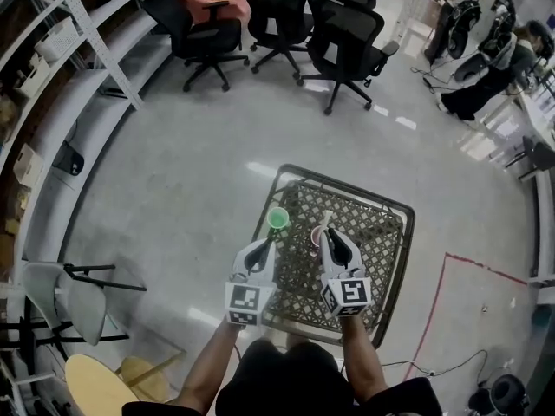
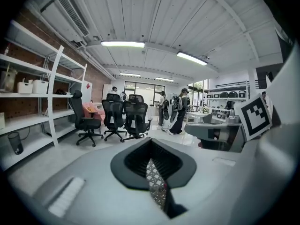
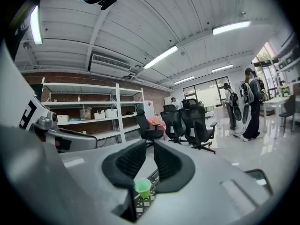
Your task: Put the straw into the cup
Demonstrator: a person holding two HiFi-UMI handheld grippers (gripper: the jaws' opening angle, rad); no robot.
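Two cups stand on the mesh worktop (image 1: 386, 232) in your head view: green cup (image 1: 277, 218) at its left edge, reddish cup (image 1: 316, 237) just beside. Your right gripper (image 3: 149, 161), jaws narrowly apart and empty, sees only the green one. Your left gripper (image 2: 151, 162) has its jaws closed on nothing.

table: black wire-mesh metal table (image 1: 395, 258) on the floor, centre, just ahead of the person
cups: 2 on the table; green plastic cup (image 1: 277, 218) by the far-left edge, red cup (image 1: 316, 237) to its right, nearer centre, apart from it
left gripper (image 1: 262, 248): over the table's left side, near side of green cup
right gripper (image 1: 329, 235): right of left gripper, tips just beside red cup
chairs: black wheeled office chairs (image 1: 347, 33) behind table, well apart
shelving: white metal rack (image 1: 87, 85) along the left
folding chair: grey folding chair (image 1: 74, 293) near-left of table
tape: red floor tape line (image 1: 438, 293) right of table
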